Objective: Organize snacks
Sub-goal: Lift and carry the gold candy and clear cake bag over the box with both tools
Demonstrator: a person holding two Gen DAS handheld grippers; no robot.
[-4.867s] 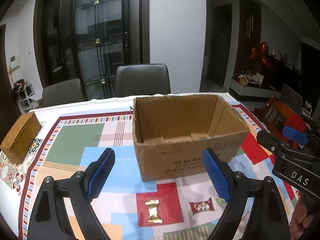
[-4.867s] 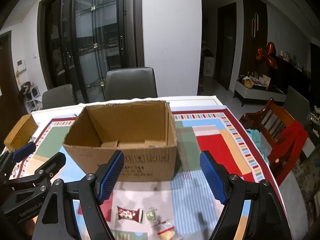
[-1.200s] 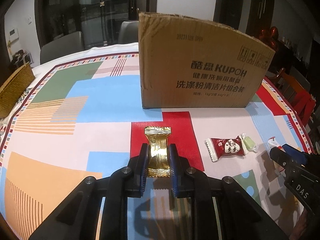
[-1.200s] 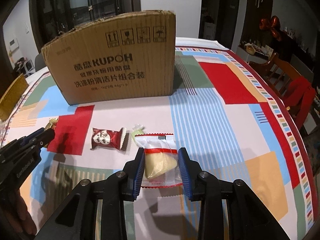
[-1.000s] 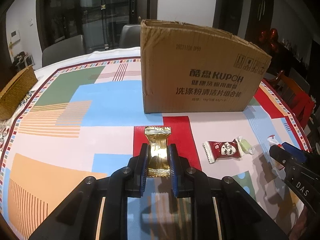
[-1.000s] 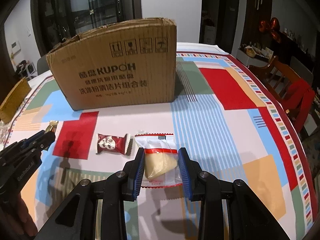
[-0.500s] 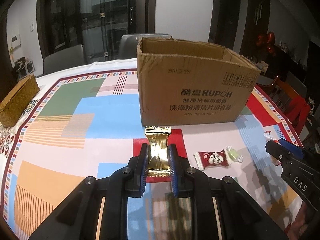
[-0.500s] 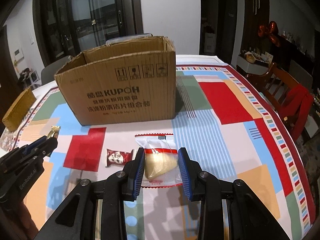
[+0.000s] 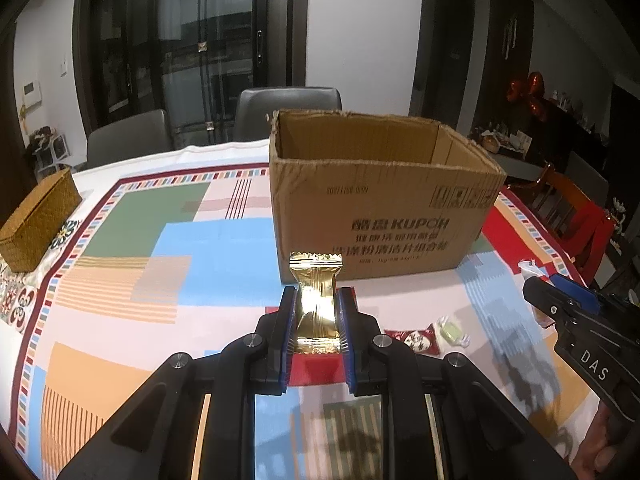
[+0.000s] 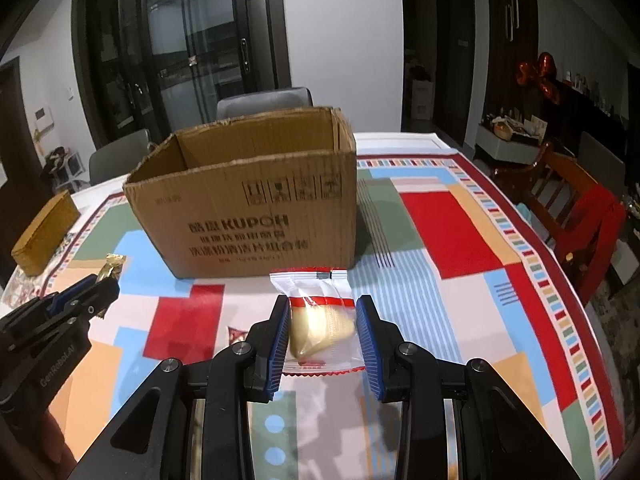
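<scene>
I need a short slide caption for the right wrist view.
Right gripper holding a clear-wrapped pastry before the open cardboard box.

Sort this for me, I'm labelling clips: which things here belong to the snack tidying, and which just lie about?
Job:
gold-wrapped snack in left gripper
clear-wrapped pastry in right gripper
cardboard box
red-wrapped candy
green candy

Lying about:
wicker basket
grey chairs
wooden chair

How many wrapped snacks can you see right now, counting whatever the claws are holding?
4. Gold snack in the left claw; clear-wrapped pastry in the right claw; red candy and pale green candy on the tablecloth. The cardboard box floor is hidden.
</scene>
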